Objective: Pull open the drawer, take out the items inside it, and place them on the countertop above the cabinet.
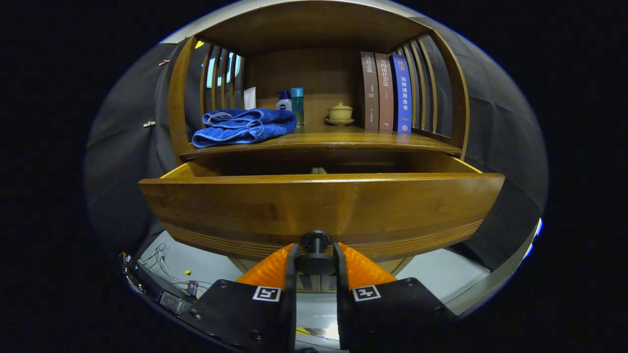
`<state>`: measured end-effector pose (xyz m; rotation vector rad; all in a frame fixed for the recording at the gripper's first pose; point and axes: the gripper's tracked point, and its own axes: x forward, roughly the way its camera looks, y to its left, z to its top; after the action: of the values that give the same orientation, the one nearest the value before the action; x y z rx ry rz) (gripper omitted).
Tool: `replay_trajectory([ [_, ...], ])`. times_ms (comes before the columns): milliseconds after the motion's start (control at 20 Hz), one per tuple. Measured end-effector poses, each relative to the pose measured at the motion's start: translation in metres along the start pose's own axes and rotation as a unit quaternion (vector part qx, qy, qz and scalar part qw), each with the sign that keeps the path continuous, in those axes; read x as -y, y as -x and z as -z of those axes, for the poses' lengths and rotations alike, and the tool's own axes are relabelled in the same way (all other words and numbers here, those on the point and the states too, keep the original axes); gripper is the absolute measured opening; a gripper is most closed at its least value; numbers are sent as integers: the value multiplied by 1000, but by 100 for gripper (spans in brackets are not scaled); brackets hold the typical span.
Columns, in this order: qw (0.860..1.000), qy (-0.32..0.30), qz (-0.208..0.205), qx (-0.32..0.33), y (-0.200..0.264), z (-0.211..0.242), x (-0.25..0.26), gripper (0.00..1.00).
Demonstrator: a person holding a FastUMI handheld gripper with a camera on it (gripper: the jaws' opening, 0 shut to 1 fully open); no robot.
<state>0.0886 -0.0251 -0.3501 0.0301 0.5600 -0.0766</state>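
A wooden drawer (319,206) stands pulled out from a wooden cabinet, its front panel close ahead of me. My gripper (316,257) is shut on the dark round drawer knob (315,250), one finger on each side of it. Over the front panel's top edge a small pale item (318,170) peeks out from inside the drawer; the rest of the drawer's inside is hidden. Above the drawer lies the wooden countertop (338,139).
On the countertop lie a folded blue towel (244,126), a white tube, two small bottles (292,103), a lidded cream cup on a saucer (339,113) and three upright books (386,92). Slatted wooden sides and a top panel enclose the shelf. Cables lie on the pale floor (167,269).
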Motion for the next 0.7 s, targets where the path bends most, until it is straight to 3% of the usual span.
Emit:
replay_trajectory([
  [700,999,-13,1,-40,68,42,-1,38],
])
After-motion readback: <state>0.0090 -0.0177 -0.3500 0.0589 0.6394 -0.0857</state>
